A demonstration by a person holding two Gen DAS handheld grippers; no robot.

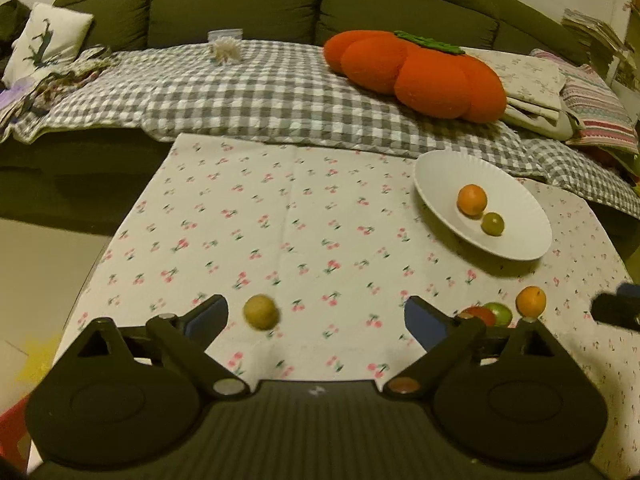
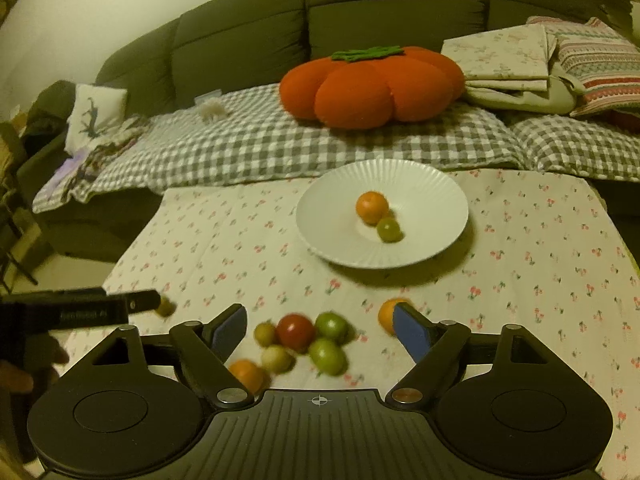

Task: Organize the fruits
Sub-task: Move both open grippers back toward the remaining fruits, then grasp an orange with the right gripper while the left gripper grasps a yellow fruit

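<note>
A white plate [image 1: 440,176] [image 2: 332,200] on the cherry-print cloth holds an orange [image 2: 372,207] and a small green fruit [image 2: 389,229]. My left gripper [image 1: 316,316] is open low over the cloth. A yellow-green fruit [image 1: 261,312] lies between its fingers, close to the left one and ungripped. My right gripper [image 2: 320,328] is open over a loose cluster: a red tomato [image 2: 296,331], two green fruits [image 2: 331,325], two pale yellow ones [image 2: 277,359] and an orange [image 2: 247,374]. Another orange [image 2: 390,314] sits partly behind its right finger.
The table's left edge [image 1: 132,216] drops to the floor. Behind the table is a dark sofa with a checked blanket [image 1: 248,92], a pumpkin-shaped orange cushion [image 1: 416,68] and folded linens [image 2: 508,64]. A person's hand [image 2: 24,372] holds the left gripper.
</note>
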